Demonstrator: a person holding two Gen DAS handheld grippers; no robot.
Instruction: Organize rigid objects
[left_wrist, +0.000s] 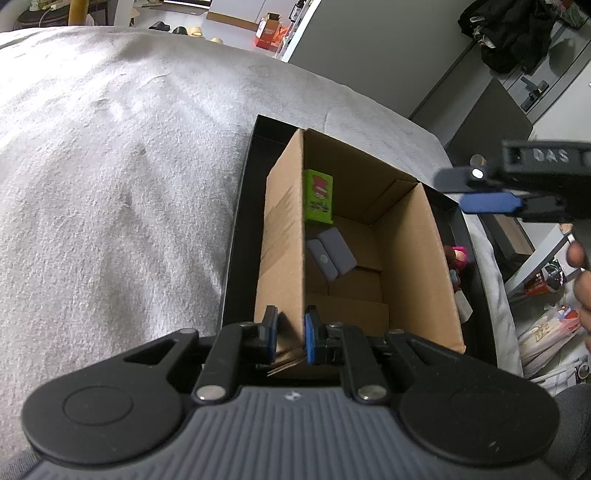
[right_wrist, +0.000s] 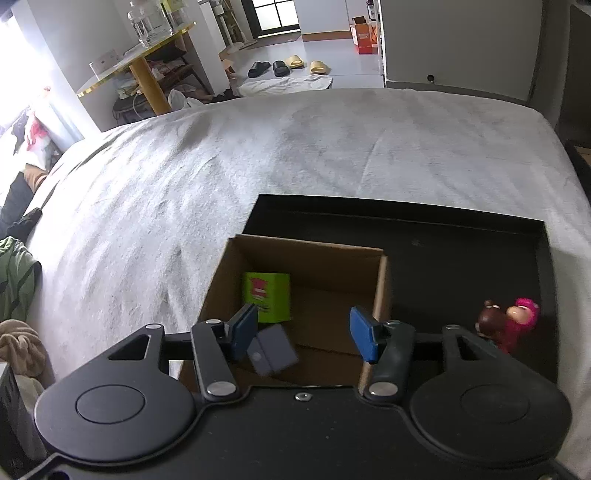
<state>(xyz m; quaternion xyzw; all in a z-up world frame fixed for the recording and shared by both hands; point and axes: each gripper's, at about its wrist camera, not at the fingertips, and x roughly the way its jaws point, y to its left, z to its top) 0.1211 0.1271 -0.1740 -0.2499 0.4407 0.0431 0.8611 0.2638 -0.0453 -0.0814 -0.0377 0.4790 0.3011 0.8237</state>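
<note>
An open cardboard box (left_wrist: 417, 258) (right_wrist: 317, 258) stands in a shallow black tray (left_wrist: 240, 229) (right_wrist: 461, 236) on the bed. Inside it, a green carton (left_wrist: 318, 195) (right_wrist: 266, 297) leans upright against a wall. A flat grey case (left_wrist: 332, 254) (right_wrist: 273, 350) lies on the bottom. My left gripper (left_wrist: 291, 336) is shut on the box's near wall, one pad on each side. Above the box, my right gripper (right_wrist: 303, 334) (left_wrist: 469, 192) is open with nothing between its pads. A pink and brown plush figure (left_wrist: 456, 258) (right_wrist: 508, 325) sits in the tray beside the box.
A grey blanket (left_wrist: 110, 184) (right_wrist: 258, 147) covers the bed around the tray. A person's hand (left_wrist: 580, 280) shows at the right edge. Bags lie on the floor (left_wrist: 546, 332) off the bed's right side. Slippers (right_wrist: 288, 66) and a yellow-legged table (right_wrist: 147, 74) stand beyond the bed's far end.
</note>
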